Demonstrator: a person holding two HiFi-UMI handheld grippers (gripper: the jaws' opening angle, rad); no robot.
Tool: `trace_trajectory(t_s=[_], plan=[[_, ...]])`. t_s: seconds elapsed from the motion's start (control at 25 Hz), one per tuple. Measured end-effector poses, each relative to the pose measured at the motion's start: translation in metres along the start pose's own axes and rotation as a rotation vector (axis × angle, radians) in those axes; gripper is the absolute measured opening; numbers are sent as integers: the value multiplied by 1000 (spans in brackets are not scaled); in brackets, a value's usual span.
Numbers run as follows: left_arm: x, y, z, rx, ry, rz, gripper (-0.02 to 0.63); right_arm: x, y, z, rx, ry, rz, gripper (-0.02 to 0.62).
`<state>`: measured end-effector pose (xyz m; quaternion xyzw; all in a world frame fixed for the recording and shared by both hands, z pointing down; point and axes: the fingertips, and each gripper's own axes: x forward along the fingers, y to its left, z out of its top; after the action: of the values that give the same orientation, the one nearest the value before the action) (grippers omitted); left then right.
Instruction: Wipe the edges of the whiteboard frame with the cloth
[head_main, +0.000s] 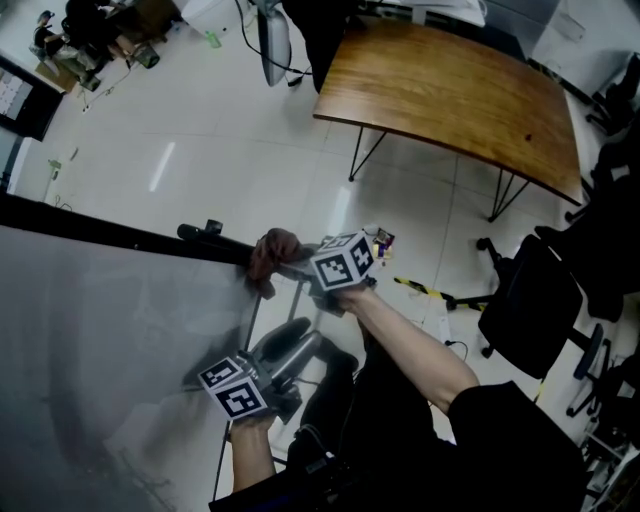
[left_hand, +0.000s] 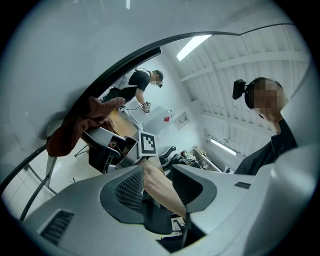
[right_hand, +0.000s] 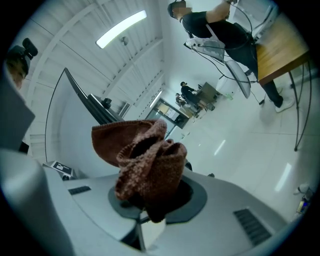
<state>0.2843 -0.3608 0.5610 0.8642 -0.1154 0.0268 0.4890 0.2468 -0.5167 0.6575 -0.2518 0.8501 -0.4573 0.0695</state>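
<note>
The whiteboard (head_main: 90, 340) fills the left of the head view, and its black frame edge (head_main: 120, 235) runs across its top. A brown knitted cloth (head_main: 270, 255) is pressed on that edge near the corner. My right gripper (head_main: 292, 266) is shut on it. In the right gripper view the cloth (right_hand: 145, 160) bunches out of the shut right gripper (right_hand: 150, 202), with the frame (right_hand: 82, 97) behind. My left gripper (head_main: 292, 348) hangs lower, in front of the board, open and empty. From the left gripper (left_hand: 152, 187) I see the cloth (left_hand: 82, 127) on the frame (left_hand: 125, 62).
A curved wooden table (head_main: 450, 95) stands on thin metal legs beyond the board. A black office chair (head_main: 530, 300) is at the right. Cables and gear lie on the white floor at the far left (head_main: 90, 50). Another person (right_hand: 215, 25) stands by the table.
</note>
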Motion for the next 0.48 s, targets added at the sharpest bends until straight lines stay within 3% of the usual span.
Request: trace_trajectory(t_s=[0.48], plan=[[5, 14, -7, -19, -20, 9, 172, 2, -29, -14, 13, 31, -54, 58]])
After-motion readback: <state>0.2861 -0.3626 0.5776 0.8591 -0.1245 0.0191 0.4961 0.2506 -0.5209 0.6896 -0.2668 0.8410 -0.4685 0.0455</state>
